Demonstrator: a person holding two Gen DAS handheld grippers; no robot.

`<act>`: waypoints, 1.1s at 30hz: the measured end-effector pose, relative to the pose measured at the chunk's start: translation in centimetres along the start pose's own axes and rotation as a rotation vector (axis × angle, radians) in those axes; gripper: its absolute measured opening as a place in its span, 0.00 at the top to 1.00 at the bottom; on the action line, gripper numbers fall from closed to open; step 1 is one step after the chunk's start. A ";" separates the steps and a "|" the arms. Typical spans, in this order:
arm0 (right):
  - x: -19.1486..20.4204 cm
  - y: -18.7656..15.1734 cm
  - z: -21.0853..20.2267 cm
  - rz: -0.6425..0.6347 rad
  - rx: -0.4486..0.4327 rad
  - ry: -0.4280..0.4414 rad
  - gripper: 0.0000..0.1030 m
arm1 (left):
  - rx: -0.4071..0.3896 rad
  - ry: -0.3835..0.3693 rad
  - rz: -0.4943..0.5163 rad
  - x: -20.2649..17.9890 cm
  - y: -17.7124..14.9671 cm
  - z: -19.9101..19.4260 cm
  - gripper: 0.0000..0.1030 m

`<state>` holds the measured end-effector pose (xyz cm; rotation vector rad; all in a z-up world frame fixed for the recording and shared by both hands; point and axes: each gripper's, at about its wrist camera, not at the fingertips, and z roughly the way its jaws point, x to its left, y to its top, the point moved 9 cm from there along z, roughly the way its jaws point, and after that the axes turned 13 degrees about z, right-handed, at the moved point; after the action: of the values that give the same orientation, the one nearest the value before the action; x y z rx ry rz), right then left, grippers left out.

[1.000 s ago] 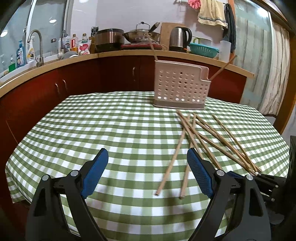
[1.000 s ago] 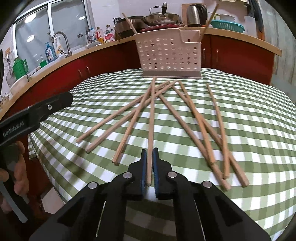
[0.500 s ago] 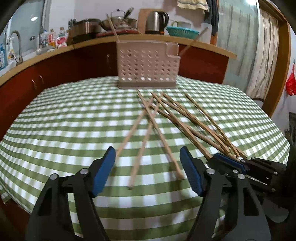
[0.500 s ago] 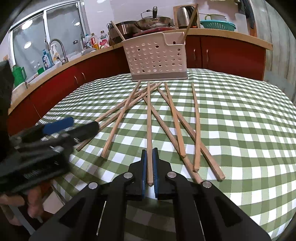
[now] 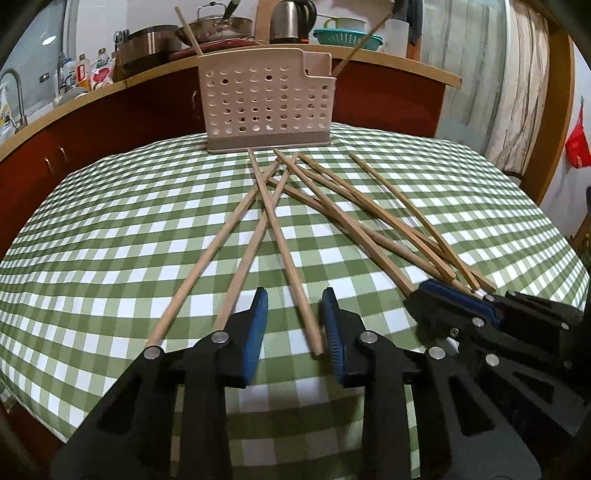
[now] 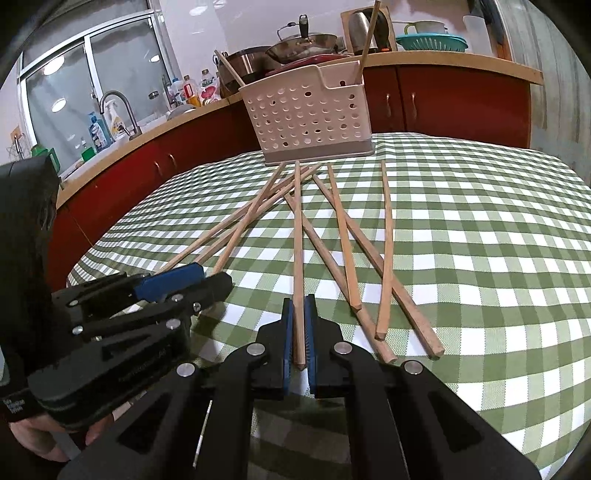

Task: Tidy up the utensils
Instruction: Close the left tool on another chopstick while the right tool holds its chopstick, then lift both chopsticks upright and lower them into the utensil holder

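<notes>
Checked tablecloth (image 5: 110, 258): eight chopsticks (image 6: 297, 240), one basket (image 5: 266, 107)

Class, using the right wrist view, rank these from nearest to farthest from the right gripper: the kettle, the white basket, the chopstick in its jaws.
1. Chopstick, clamped in the right gripper.
2. White basket, at the table's far side.
3. Kettle, back on the counter.

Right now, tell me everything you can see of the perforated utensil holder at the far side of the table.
The utensil holder is a pale beige plastic box, its front wall pierced with rows of round holes above a solid darker base. One top corner steps down. It stands upright on the green checked tablecloth. Two chopsticks lean out of it, one at each end. Loose chopsticks' tips lie just before its base.
</notes>
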<state>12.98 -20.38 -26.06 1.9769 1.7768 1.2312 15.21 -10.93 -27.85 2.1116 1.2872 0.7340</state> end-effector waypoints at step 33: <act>3.4 3.7 -4.5 -0.101 -0.178 0.009 0.94 | -0.211 0.121 -0.011 4.1 2.7 -6.8 0.94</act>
<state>12.29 -19.85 -19.37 1.7653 1.6840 1.3168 13.72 -7.06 -20.49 1.9151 1.2233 0.9614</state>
